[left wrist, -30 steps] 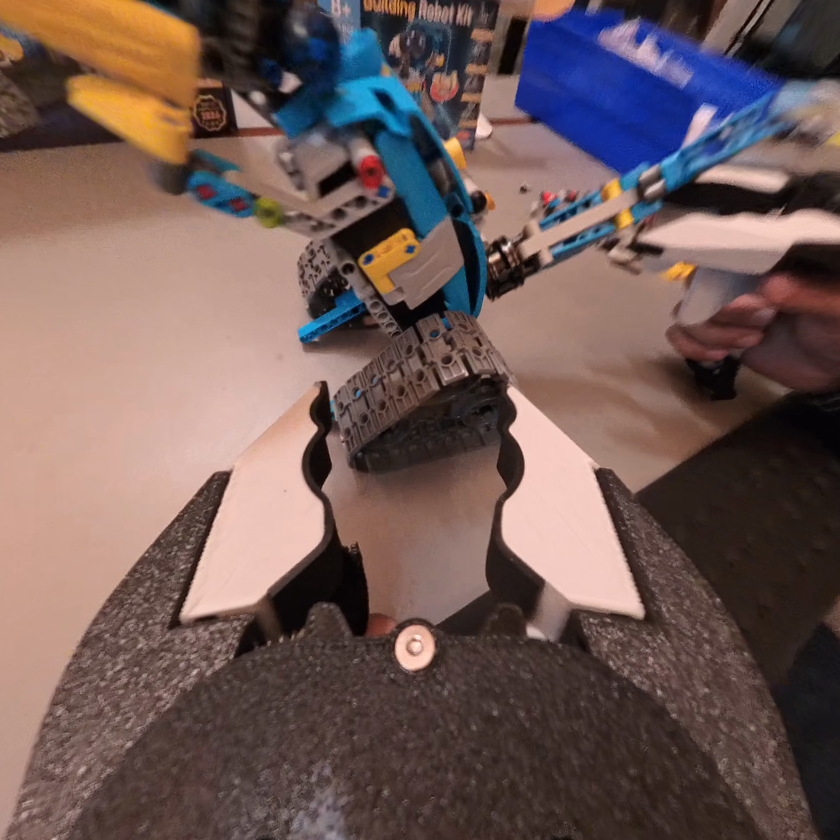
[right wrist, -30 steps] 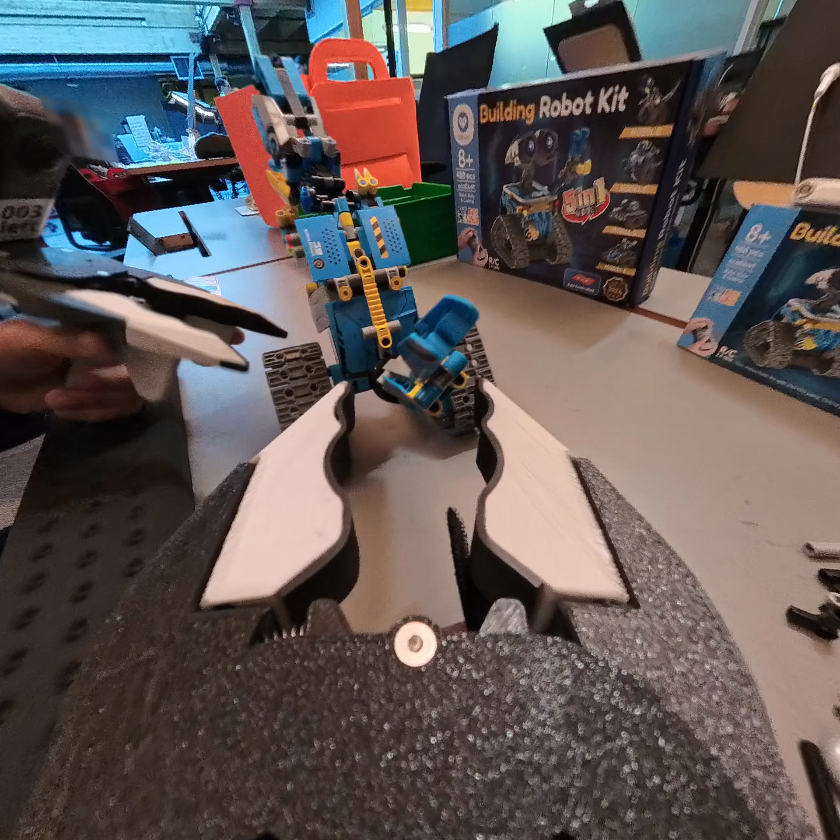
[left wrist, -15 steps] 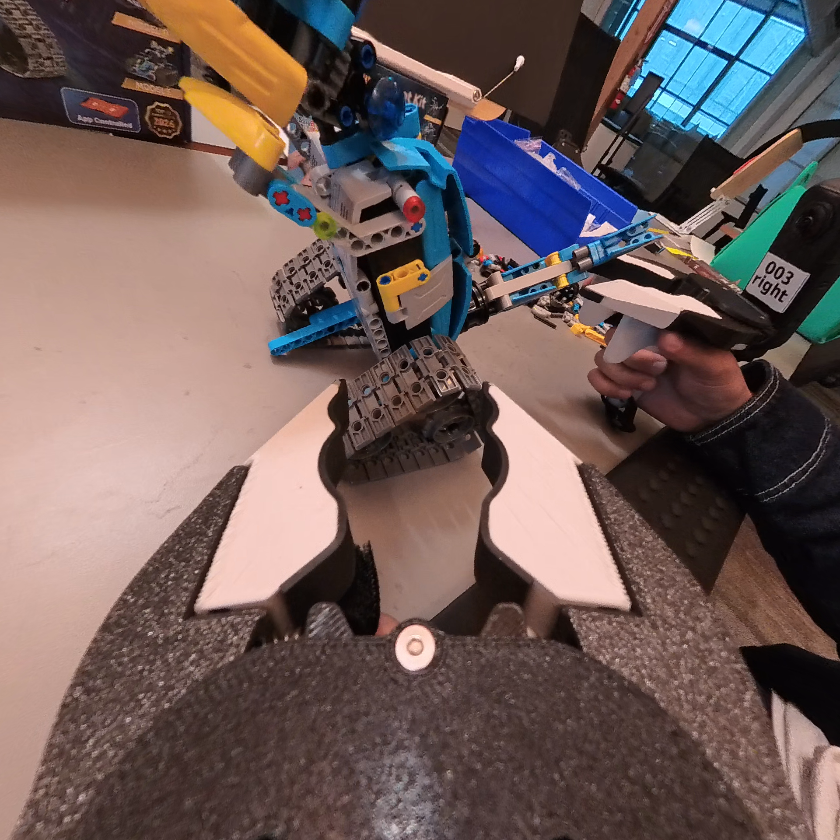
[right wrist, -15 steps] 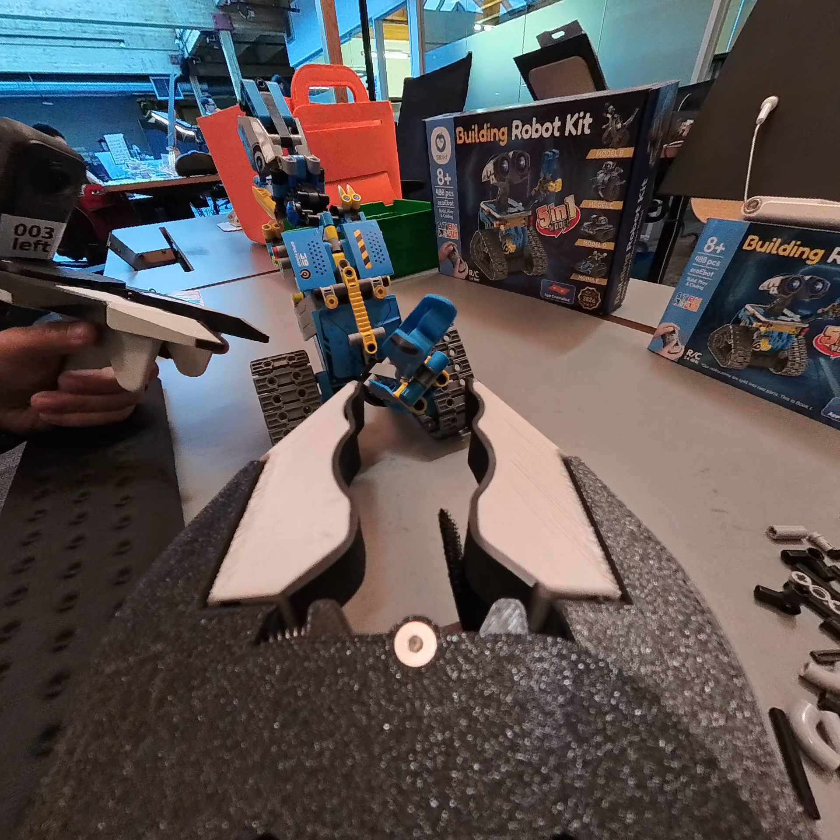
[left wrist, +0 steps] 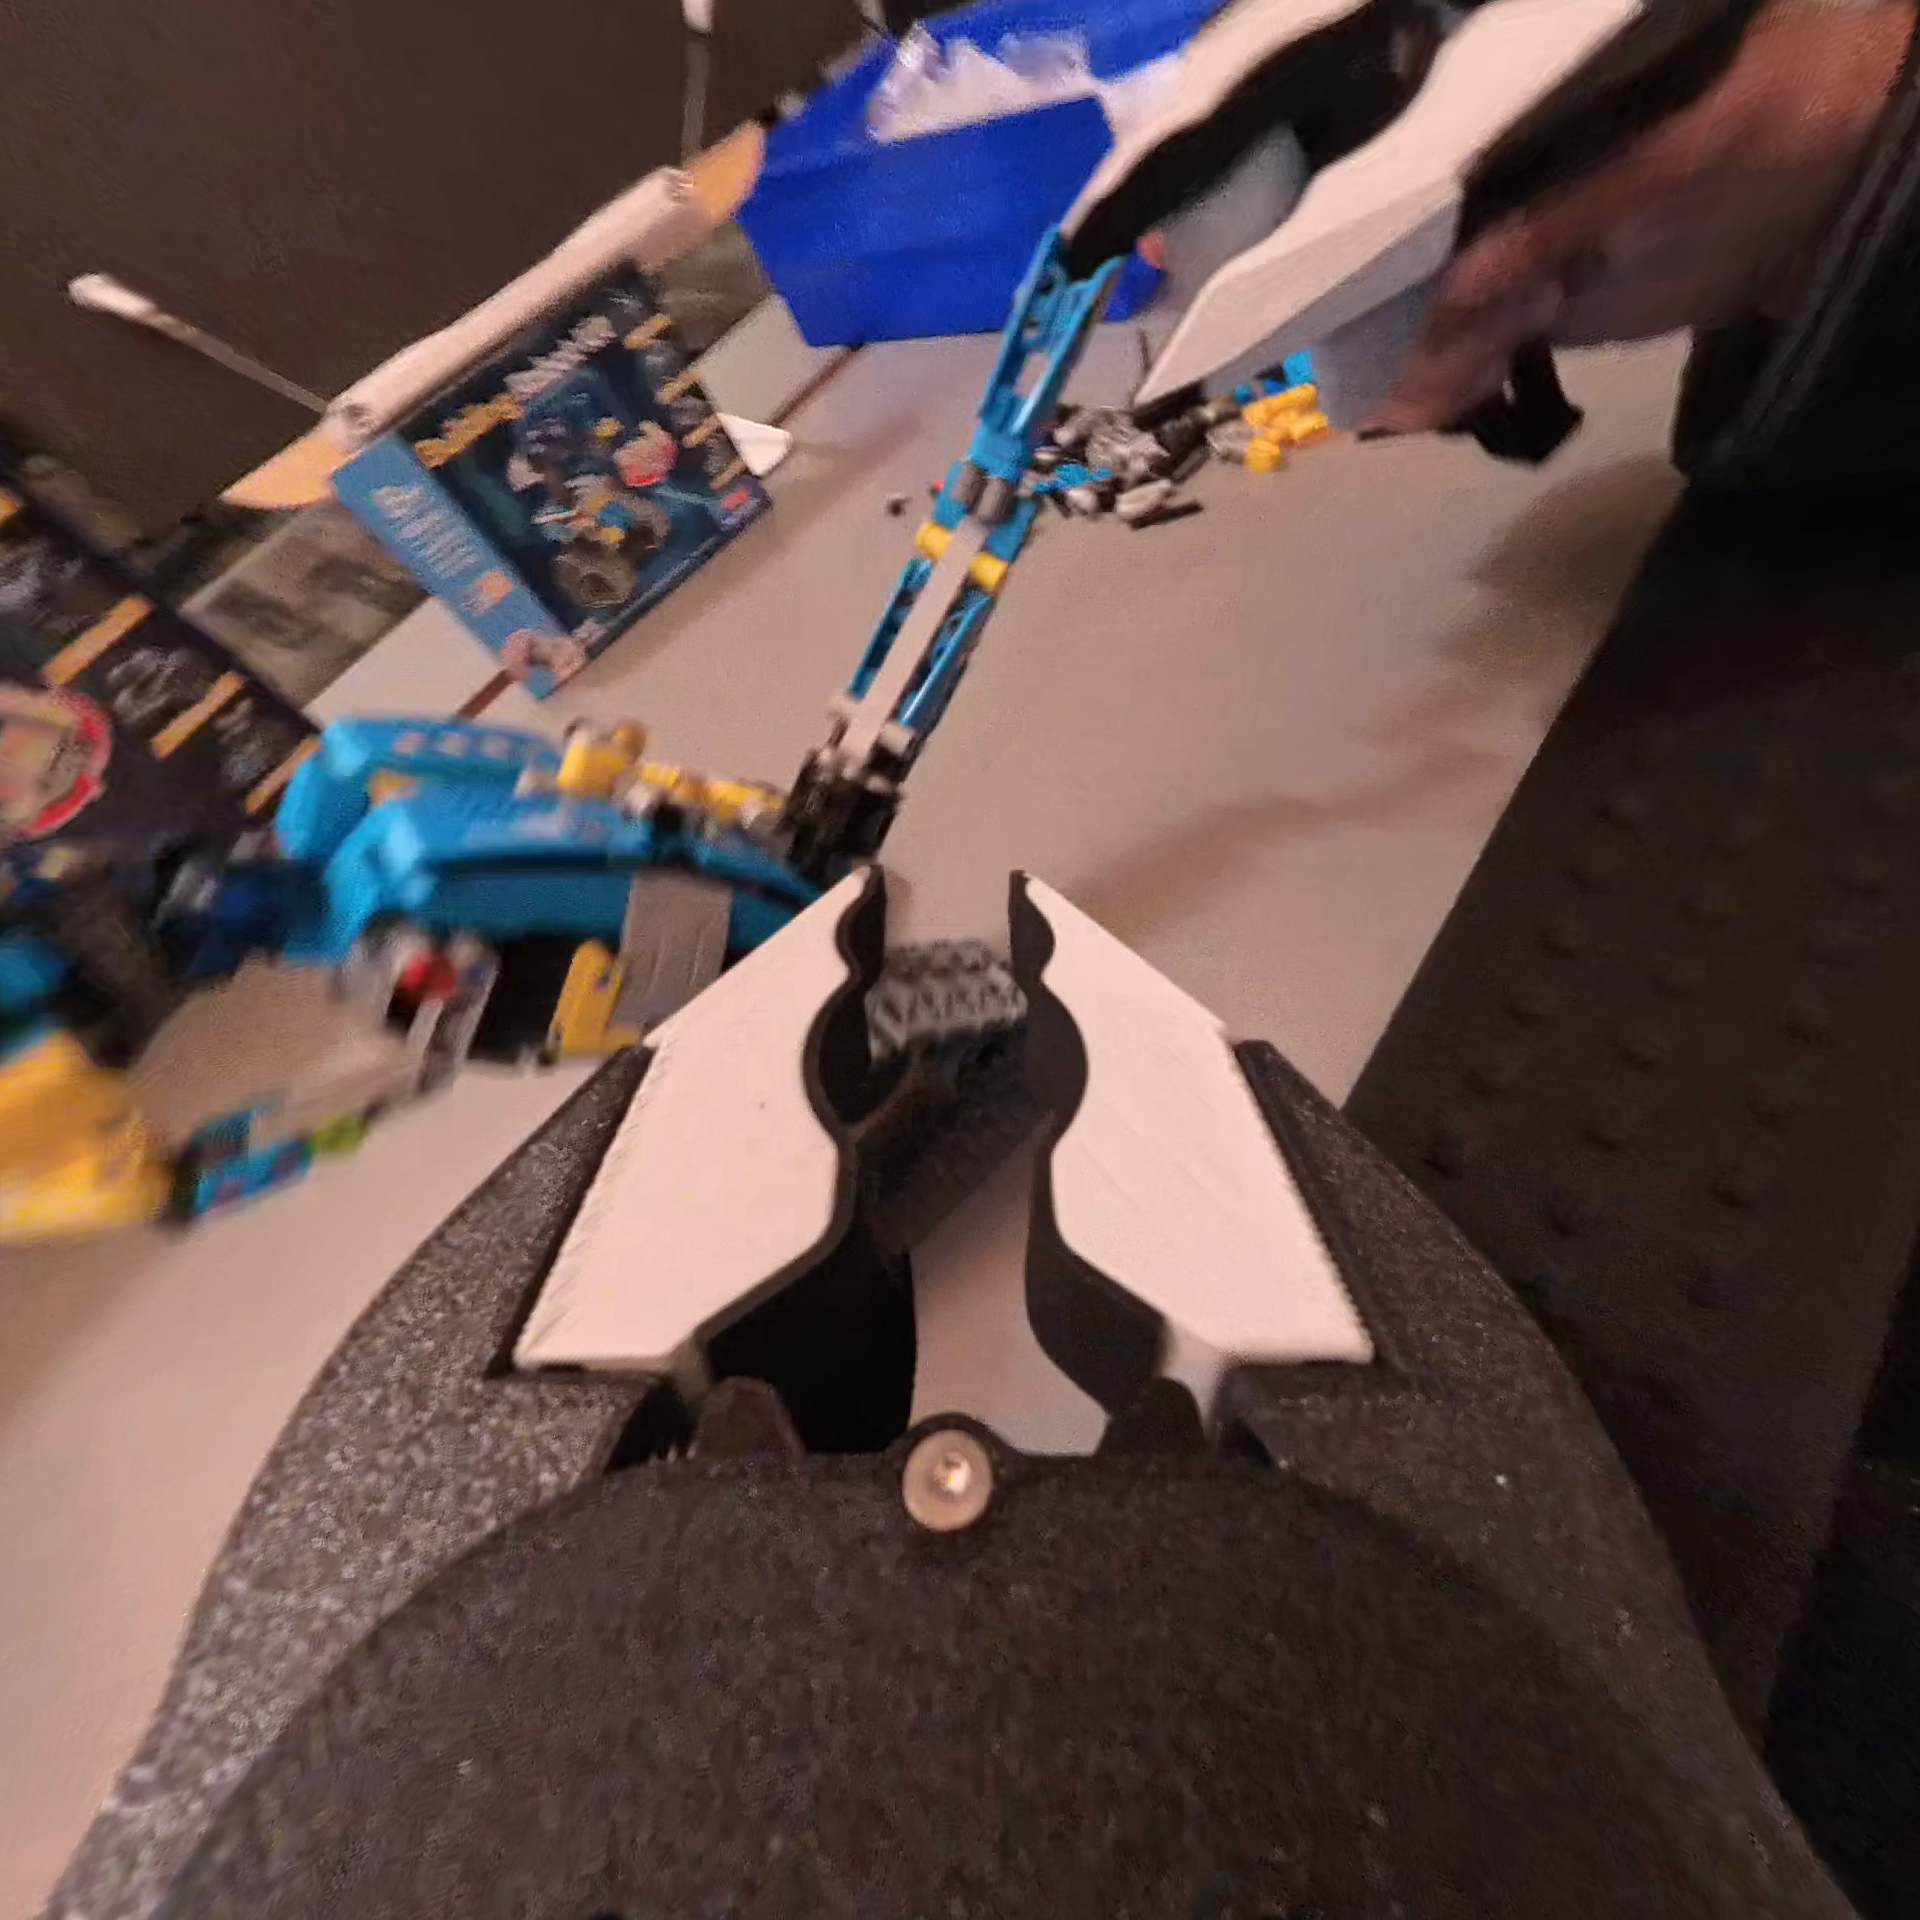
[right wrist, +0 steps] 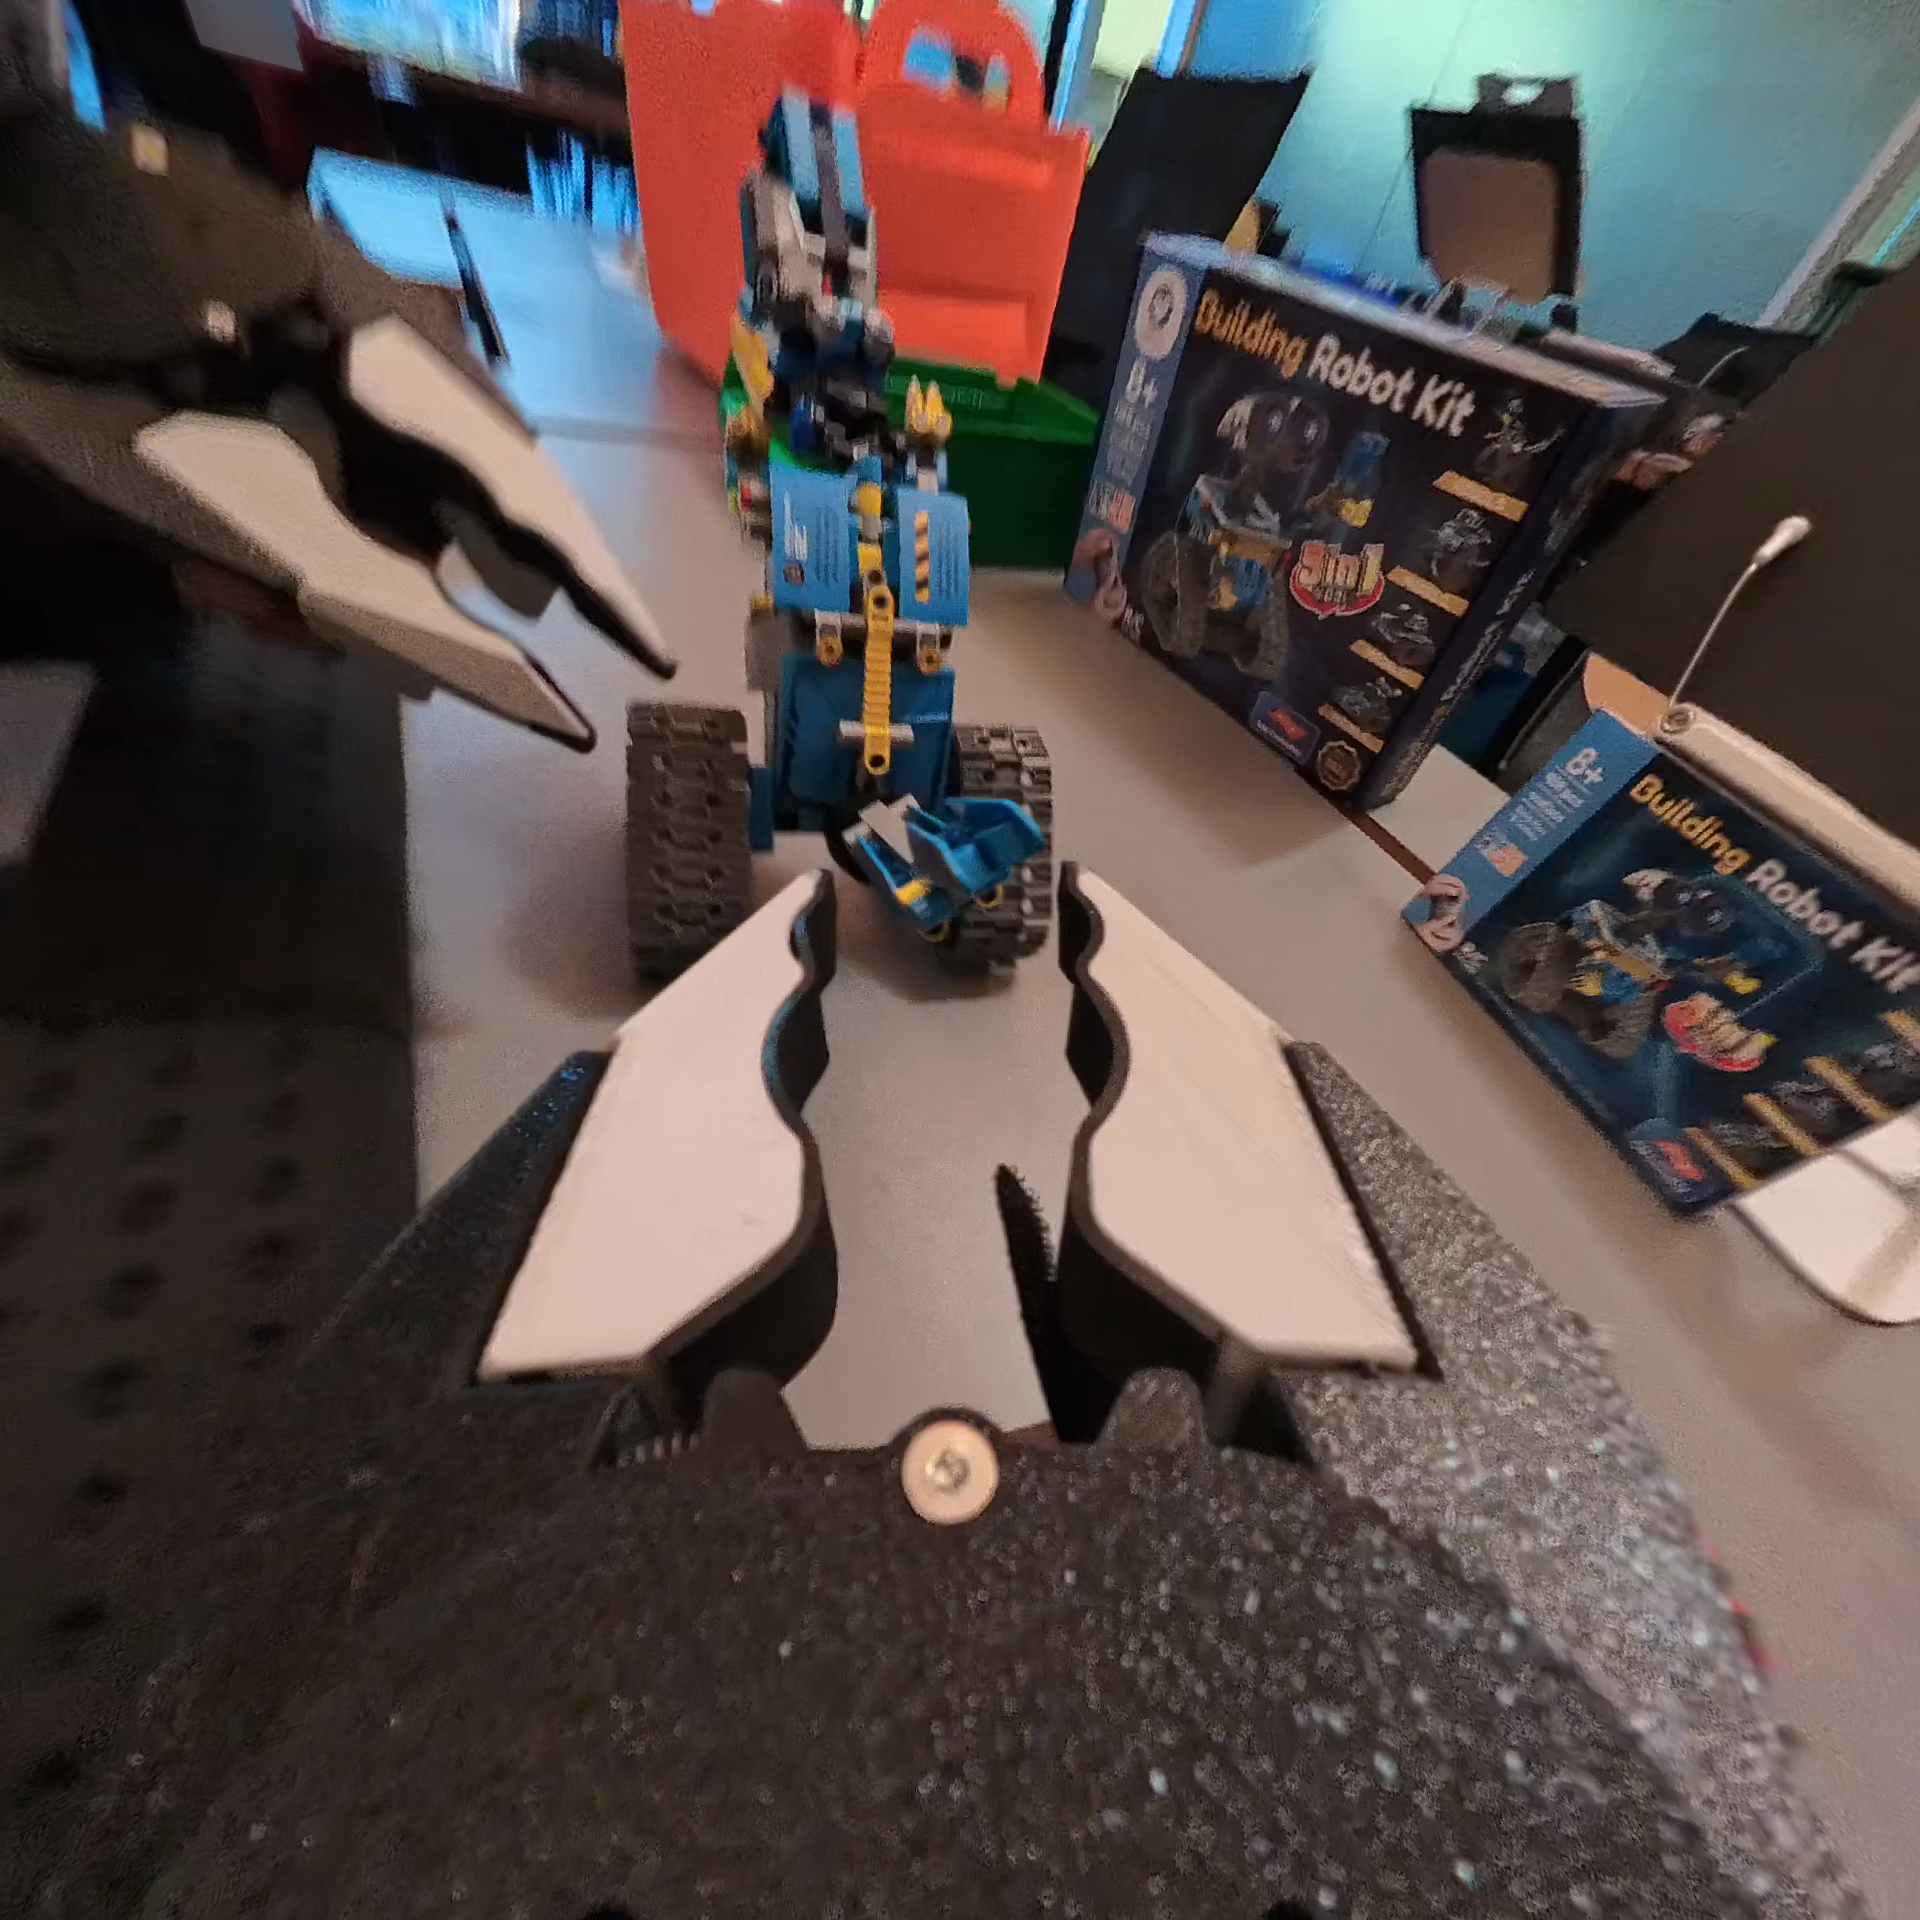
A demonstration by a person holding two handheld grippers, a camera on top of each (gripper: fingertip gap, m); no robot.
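Observation:
A blue and grey brick-built robot (right wrist: 862, 644) on grey tracks stands on the grey table (right wrist: 1195, 831). My right gripper (right wrist: 945, 883) is open, and the robot's blue claw hand (right wrist: 956, 847) sits just beyond its tips. In the left wrist view the right gripper (left wrist: 1107, 312) is at the end of the robot's long blue arm (left wrist: 935, 623). My left gripper (left wrist: 945, 883) is rolled sideways with a narrow gap between its fingers, and the grey track (left wrist: 940, 997) shows in that gap. In the right wrist view the left gripper (right wrist: 623, 701) hovers just up and left of that track (right wrist: 686, 831), holding nothing.
Two kit boxes (right wrist: 1351, 499) (right wrist: 1714, 966) stand at the right. An orange bag (right wrist: 935, 208) and a green bin (right wrist: 1008, 468) are behind the robot. A blue bin (left wrist: 935, 208) and loose bricks (left wrist: 1164, 457) lie near the right gripper. A black studded mat (left wrist: 1662, 935) borders the table.
My left gripper has rolled onto its side and its fingers have narrowed near the track. The right gripper stays open at the claw, and both views are now blurred by motion.

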